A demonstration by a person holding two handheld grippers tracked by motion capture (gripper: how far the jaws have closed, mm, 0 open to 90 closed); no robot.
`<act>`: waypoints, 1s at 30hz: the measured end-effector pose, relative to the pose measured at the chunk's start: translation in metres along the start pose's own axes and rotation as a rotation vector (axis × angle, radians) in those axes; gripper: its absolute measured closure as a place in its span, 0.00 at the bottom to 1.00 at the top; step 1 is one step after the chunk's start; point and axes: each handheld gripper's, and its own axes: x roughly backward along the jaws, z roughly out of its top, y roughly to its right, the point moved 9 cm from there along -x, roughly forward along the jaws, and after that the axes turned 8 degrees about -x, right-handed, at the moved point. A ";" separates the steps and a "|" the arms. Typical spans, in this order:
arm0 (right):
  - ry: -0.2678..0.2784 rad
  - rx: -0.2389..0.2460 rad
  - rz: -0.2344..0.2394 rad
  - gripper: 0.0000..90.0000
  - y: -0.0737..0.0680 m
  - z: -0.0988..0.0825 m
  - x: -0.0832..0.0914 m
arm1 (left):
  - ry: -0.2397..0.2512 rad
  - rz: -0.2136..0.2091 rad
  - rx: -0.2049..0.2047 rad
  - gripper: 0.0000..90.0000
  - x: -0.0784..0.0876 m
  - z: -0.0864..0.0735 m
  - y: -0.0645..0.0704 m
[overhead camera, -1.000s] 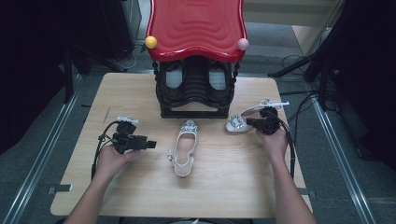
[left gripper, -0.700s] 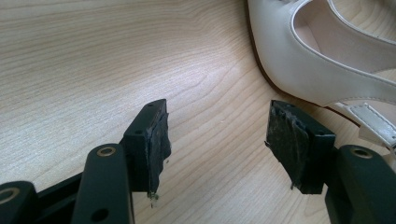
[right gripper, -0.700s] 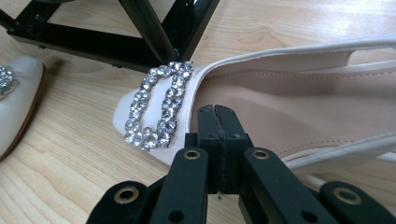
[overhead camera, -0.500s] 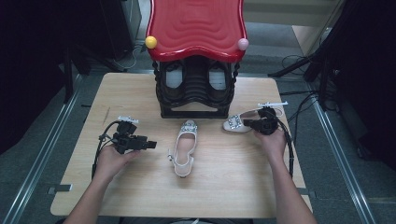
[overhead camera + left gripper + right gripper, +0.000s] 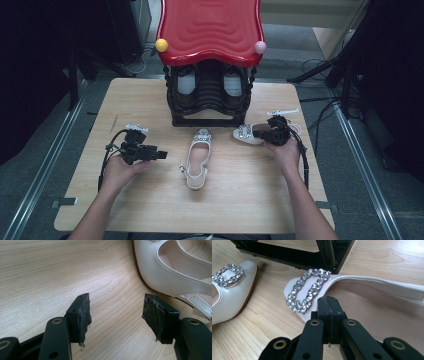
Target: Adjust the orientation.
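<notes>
We see the right gripper [image 5: 329, 305] with its jaws pressed together on the edge of the right shoe [image 5: 387, 305], just behind the rhinestone buckle [image 5: 308, 290]. That shoe lies on the wooden table [image 5: 150, 100] near its right edge, toe toward the black shoe rack [image 5: 210, 100] with the red top. The left gripper [image 5: 120, 315] has its 2 jaws standing wide apart with nothing between them, low over bare wood. The other white shoe [image 5: 172, 272] lies just ahead and to the right of its jaws, not touching them; in the high view it rests mid-table, toe toward the rack.
</notes>
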 end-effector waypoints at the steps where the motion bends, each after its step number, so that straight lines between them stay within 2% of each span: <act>1: 0.005 0.002 0.003 1.00 0.000 0.001 0.001 | 0.000 0.002 -0.001 0.43 0.000 0.000 0.000; 3: 0.027 -0.003 0.029 1.00 -0.001 0.005 0.005 | 0.001 0.003 0.002 0.43 0.000 0.000 -0.001; 4: 0.038 0.001 0.022 1.00 0.000 0.007 0.007 | 0.001 0.003 0.003 0.43 0.000 0.000 -0.001; 6: 0.050 0.030 -0.042 1.00 0.006 0.010 0.014 | 0.000 0.003 0.003 0.43 0.000 -0.001 -0.001; 8: 0.075 0.011 -0.032 1.00 0.009 0.014 0.021 | 0.000 0.004 0.000 0.43 0.000 0.000 -0.001; 12: 0.116 -0.003 -0.057 1.00 0.020 0.021 0.038 | 0.001 0.003 0.003 0.43 0.000 -0.001 -0.001; 16: 0.146 0.004 -0.087 1.00 0.031 0.027 0.054 | -0.004 0.004 0.003 0.43 0.001 -0.003 -0.001; 23: 0.192 -0.045 -0.098 1.00 0.052 0.033 0.072 | 0.006 0.017 0.017 0.43 0.006 -0.007 -0.004; 26: 0.183 -0.059 -0.102 1.00 0.061 0.032 0.072 | 0.003 0.018 0.018 0.43 0.008 -0.009 -0.005; 30: 0.131 -0.062 -0.071 1.00 0.067 0.023 0.060 | 0.008 0.023 0.019 0.43 0.009 -0.010 -0.006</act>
